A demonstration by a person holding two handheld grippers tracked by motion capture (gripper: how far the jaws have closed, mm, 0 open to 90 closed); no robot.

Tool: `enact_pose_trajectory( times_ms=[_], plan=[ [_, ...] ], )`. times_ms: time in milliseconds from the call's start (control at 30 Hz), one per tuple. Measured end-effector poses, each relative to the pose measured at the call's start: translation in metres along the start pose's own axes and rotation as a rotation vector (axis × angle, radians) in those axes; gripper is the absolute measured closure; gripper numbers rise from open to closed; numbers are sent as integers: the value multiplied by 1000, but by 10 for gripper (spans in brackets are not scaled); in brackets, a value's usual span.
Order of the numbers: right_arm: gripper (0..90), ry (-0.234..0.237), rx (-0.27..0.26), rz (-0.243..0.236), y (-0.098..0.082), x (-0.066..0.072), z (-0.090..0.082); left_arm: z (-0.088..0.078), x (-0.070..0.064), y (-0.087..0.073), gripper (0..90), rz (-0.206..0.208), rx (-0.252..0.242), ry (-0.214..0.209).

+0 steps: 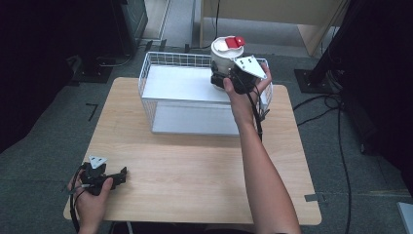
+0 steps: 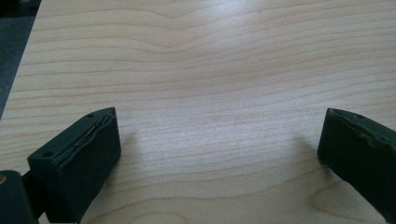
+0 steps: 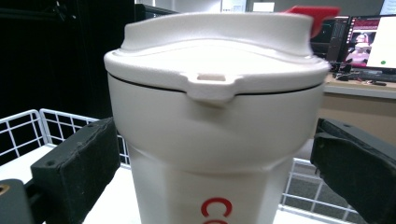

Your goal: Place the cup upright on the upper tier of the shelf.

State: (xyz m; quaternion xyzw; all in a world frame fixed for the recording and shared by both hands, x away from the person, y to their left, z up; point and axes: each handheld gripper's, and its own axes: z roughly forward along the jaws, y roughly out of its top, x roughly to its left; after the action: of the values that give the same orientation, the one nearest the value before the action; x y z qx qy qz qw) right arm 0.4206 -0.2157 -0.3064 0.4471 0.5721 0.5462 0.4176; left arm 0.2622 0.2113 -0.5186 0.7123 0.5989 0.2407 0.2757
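Observation:
A white cup [image 1: 225, 56] with a white lid and a raised red flip cap stands tall at the back right of a white wire basket [image 1: 146, 73]. My right gripper [image 1: 219, 78] is at its near side, jaws pressed on either side of the cup body. In the right gripper view the cup [image 3: 210, 140] sits between both jaws of that gripper [image 3: 215, 154], red letters low on its front; its base is hidden. My left gripper [image 1: 122, 175] rests on the wooden table [image 1: 195, 165] at the front left. Its jaws are open [image 2: 219, 140] over bare wood.
The basket has a white shelf inside and wire walls [image 3: 28, 126] behind the cup. Cables [image 1: 336, 126] lie on the floor to the right. Dark stands and furniture surround the table, and a monitor [image 3: 369, 42] glows far behind.

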Motion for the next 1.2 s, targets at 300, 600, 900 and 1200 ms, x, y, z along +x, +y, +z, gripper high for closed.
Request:
enact_pose_trajectory(
  times_ms=[300,600,900,1200],
  plan=[
    [0,7,-3,-14,-6,-2,-15,0,0,0,0,-1,-1,0],
    [0,3,-11,-9,-16,-8,-35,0,0,0,0,1,-3,-1],
    [0,21,-15,-15,-24,-10,-53,0,0,0,0,3,-2,-1],
    [0,16,-20,4,-37,-12,-76,0,0,0,0,1,-3,-1]
  ],
)
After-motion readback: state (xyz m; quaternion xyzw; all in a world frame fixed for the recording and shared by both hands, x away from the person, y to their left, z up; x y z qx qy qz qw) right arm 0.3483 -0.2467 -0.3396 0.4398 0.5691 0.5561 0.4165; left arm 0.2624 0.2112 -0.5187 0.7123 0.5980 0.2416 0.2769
